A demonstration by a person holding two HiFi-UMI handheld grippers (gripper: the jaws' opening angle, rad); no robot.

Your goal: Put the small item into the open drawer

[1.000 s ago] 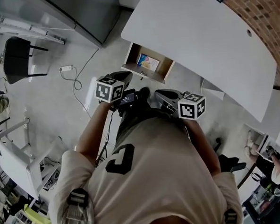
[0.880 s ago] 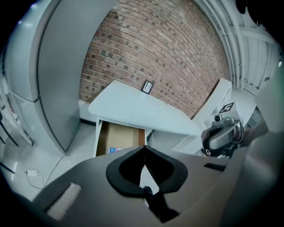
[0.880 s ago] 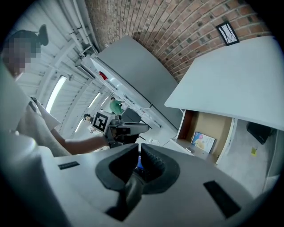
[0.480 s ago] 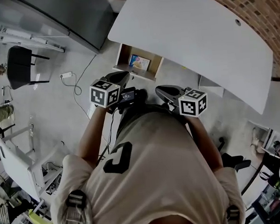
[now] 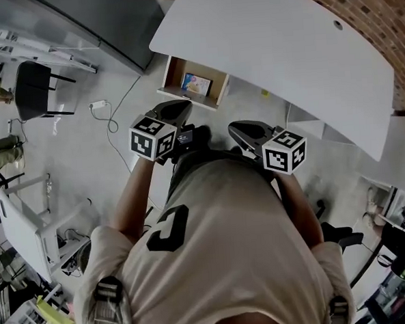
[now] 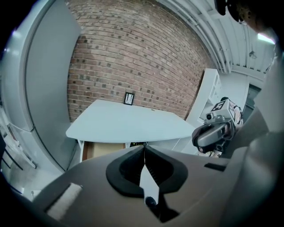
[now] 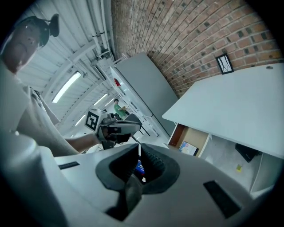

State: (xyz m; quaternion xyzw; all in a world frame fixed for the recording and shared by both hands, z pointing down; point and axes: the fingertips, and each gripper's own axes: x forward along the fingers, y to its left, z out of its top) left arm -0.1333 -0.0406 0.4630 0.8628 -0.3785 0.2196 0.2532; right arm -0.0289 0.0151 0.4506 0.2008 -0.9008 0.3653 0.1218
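Small colourful flat item (image 5: pixel 196 83): lies inside open wooden drawer (image 5: pixel 172 73) under white table (image 5: pixel 284 50). Left gripper (image 6: pixel 144 150), right gripper (image 7: pixel 139 147): well apart from it, jaws closed, empty.

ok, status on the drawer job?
Left gripper shut. Right gripper shut, blue bit between its jaws, grip unclear. Drawer open, a colourful card inside. Nothing blocking it.

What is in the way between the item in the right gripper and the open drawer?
Nothing visible. The right gripper is shut on the item, and its view shows only floor between it and the drawer under the table. A colourful card already lies in the drawer, with room beside it.
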